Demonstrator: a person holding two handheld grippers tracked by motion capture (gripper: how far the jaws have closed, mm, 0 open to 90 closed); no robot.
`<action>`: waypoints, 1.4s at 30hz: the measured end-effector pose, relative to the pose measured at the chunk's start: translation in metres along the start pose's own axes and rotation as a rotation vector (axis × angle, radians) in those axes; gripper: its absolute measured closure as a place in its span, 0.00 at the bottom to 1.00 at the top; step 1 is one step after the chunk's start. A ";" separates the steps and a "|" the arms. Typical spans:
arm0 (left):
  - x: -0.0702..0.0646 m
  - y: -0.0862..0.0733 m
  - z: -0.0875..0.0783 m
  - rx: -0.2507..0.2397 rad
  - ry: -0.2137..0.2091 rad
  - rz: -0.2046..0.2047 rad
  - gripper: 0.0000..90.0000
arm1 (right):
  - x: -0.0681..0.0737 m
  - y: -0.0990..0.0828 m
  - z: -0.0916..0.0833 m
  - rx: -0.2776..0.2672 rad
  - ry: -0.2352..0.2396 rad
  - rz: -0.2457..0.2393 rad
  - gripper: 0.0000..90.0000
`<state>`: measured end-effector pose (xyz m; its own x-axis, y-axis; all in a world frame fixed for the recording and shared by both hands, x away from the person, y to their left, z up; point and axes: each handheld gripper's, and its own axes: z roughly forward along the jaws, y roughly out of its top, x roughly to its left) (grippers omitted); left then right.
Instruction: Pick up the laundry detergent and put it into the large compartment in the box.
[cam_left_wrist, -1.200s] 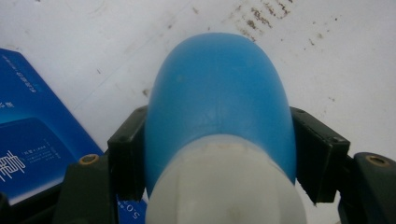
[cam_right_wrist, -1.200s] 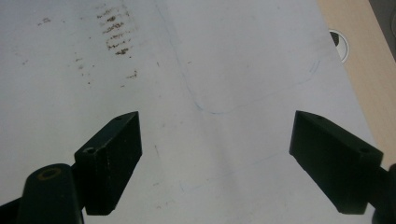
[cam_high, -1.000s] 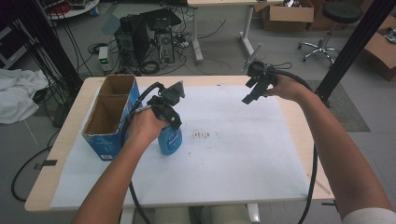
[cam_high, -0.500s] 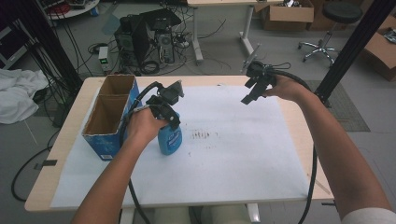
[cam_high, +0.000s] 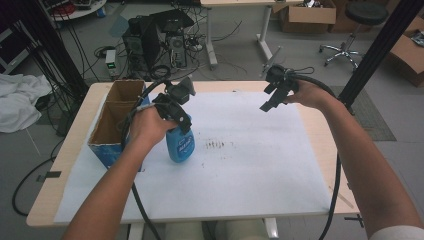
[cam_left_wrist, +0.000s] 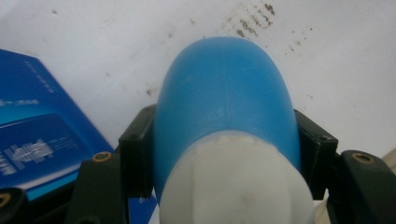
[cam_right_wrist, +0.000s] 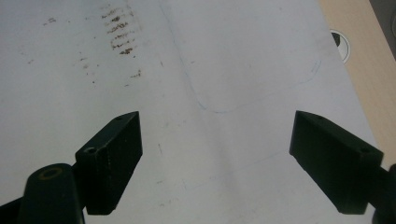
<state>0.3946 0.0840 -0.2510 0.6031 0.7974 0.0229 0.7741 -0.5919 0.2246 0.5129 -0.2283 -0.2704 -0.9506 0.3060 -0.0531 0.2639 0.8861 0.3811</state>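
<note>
Now left gripper (cam_high: 181, 123) pinches bottle (cam_high: 180, 144) at centre-left; lift straight, keep it upright, clear of box (cam_high: 112, 131). Right gripper (cam_high: 272, 97) spread, idle.

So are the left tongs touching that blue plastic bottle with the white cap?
Touching. In the left gripper view, both black pads press against the sides of the blue plastic bottle, just past its white cap.

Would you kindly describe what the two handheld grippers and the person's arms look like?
Both the left gripper and the right gripper are black, with blocky rectangular jaws fixed by brass-coloured screw inserts. A thick black cable trails from each. The forearms are bare, with a white sleeve edge at the right arm.
</note>
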 end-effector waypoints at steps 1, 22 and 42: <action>0.000 0.001 -0.006 -0.002 0.002 -0.001 0.42 | 0.000 0.000 0.000 0.000 0.000 0.000 0.19; 0.040 -0.002 -0.124 -0.047 0.028 -0.140 0.42 | 0.004 -0.001 -0.004 0.002 -0.004 -0.006 0.19; 0.079 -0.019 -0.177 -0.050 0.140 -0.356 0.42 | 0.003 0.000 -0.002 0.006 -0.002 -0.012 0.19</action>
<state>0.3931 0.1790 -0.0810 0.2638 0.9622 0.0671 0.9176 -0.2718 0.2899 0.5094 -0.2284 -0.2690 -0.9533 0.2960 -0.0597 0.2534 0.8918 0.3748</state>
